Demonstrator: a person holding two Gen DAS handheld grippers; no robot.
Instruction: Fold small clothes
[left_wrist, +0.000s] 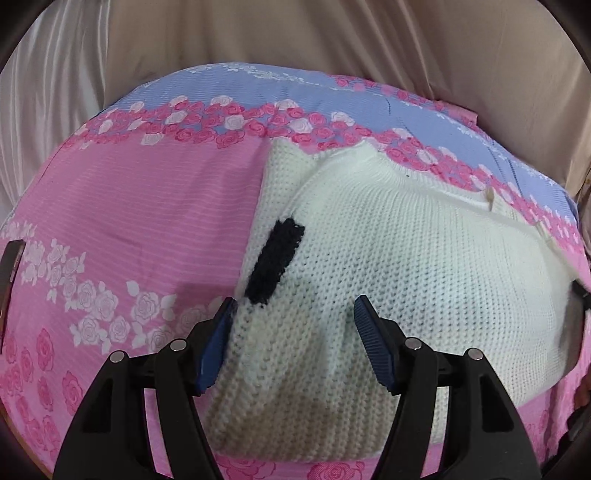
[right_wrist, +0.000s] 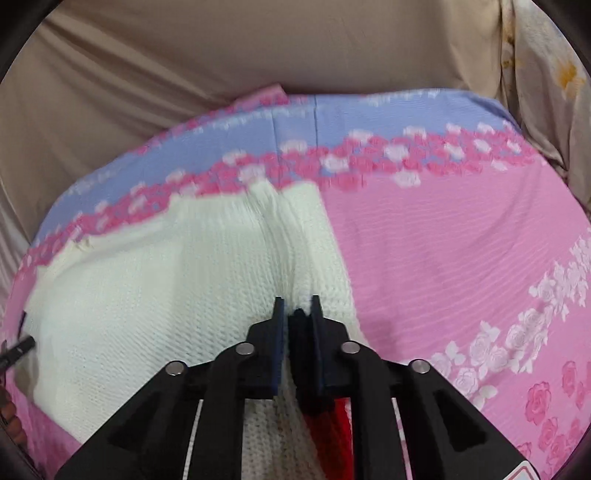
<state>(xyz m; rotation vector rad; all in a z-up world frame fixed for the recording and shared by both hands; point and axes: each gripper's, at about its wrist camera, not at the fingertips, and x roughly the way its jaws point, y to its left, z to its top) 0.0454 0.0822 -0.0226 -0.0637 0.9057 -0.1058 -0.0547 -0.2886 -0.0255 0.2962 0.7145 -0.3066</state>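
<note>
Right gripper (right_wrist: 297, 306) pinches sweater (right_wrist: 147, 295); left gripper (left_wrist: 295, 314) agape.

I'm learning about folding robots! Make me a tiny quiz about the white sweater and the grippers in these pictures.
1. True or false: the left hand-held gripper is open above the white knit sweater.
2. Which hand-held gripper pinches the sweater? A) left B) right
3. Fill in: the sweater lies on a pink and blue ____-patterned sheet.

Key: 1 true; 2 B; 3 rose
</note>
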